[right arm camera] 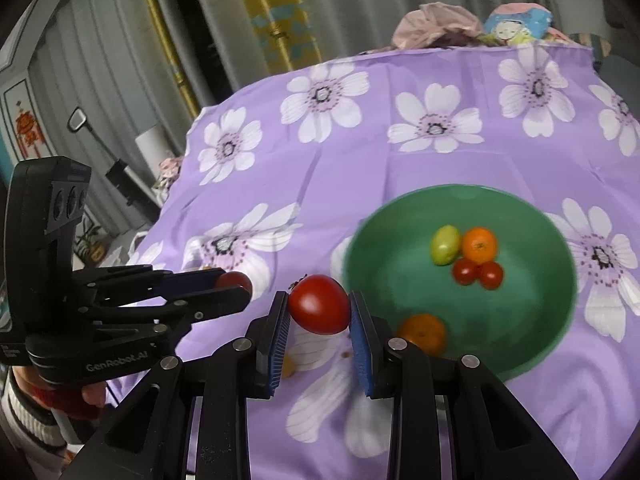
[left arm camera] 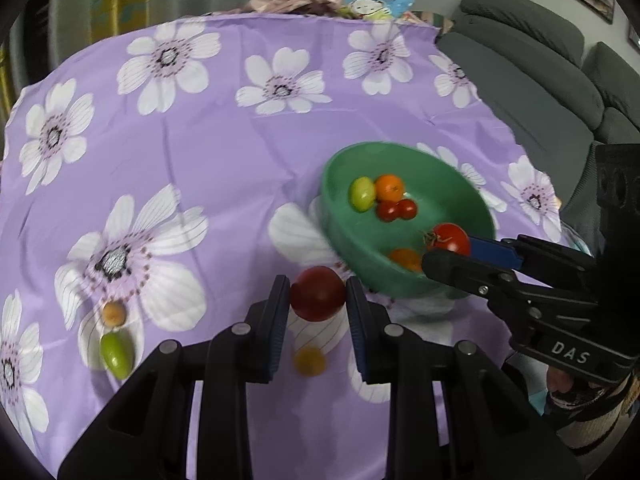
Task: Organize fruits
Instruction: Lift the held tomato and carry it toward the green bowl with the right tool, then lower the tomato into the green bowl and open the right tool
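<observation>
**Fruit sorting: both grippers loaded beside the bowl**

Purple cloth [left arm camera: 240, 152] printed with white flowers covers the table; grey curtains hang behind, a grey sofa [left arm camera: 560, 80] stands off to one side, and bundled fabric lies at the far edge.

Item: green bowl [left arm camera: 348, 236], resting on the cloth; contents are one yellow-green oval fruit [left arm camera: 362, 193], one orange citrus [left arm camera: 389, 187] touching it, two small red tomatoes [left arm camera: 397, 209] side by side just below, and a second orange fruit [left arm camera: 405, 258] apart from these, near the rim closest to the grippers.

Item: left gripper [left arm camera: 318, 300]; jaws closed on a dark red tomato [left arm camera: 318, 294], pads pressing both flanks; tomato held above the cloth, just beside the bowl's outer wall.

Item: right gripper [right arm camera: 319, 308]; jaws closed on a bright red tomato with stem [right arm camera: 319, 305], pads against both sides; seen from the left wrist view this fruit sits over the bowl's near rim.

Item: loose fruit on the cloth, left of the bowl; a small tan round fruit [left arm camera: 114, 314], a green oval fruit [left arm camera: 116, 354] just beneath it, and a blurred yellow-orange fruit [left arm camera: 309, 361] under the left gripper.

Item: a person's sleeve, knitted, partly visible behind each gripper handle.
</observation>
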A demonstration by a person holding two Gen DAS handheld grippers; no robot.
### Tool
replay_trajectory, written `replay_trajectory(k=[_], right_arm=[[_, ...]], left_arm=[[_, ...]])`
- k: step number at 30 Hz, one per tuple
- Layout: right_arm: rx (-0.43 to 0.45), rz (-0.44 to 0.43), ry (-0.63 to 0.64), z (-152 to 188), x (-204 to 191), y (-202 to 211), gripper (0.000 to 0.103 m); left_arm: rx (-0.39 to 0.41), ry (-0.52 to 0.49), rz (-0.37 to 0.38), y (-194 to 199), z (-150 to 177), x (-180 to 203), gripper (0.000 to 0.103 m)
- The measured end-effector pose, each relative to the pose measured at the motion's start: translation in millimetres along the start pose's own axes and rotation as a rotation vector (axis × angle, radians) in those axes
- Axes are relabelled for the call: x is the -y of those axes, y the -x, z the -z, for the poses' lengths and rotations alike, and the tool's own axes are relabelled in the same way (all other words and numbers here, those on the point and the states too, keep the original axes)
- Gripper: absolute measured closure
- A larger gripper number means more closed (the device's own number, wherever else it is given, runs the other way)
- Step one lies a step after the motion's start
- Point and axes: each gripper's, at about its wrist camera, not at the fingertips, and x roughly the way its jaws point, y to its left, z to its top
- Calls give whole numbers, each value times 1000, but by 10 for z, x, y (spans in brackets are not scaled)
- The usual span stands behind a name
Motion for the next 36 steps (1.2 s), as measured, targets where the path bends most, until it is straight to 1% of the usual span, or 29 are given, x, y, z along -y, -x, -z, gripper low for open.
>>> replay_trajectory(k=[6,9,13,21,25,29,36], right_arm=[[28,56,-42,-36,215,98,72],[41,111,-53,-40,323,130,72],[41,132,-74,-34,437,126,72],[29,138,-86,-11,540,62,72],[27,137,-86,-14,562,43,72],[20,155,-73,-25,601,10,72],[9,159,-74,-63,677,-68,72]], left_arm=[[-7,-30,27,-123,-121,131,75],[-14,-54,43,-209,-187,237,75],[-16,-80,60,-312,-263,342,75],[-32,-111,54,-520,-329,472,75],[-47,-119,52,-624,-356,487,75],[-58,-128,50,-721,-384,507,75],[-66,-146,44,-829,-414,540,75]])
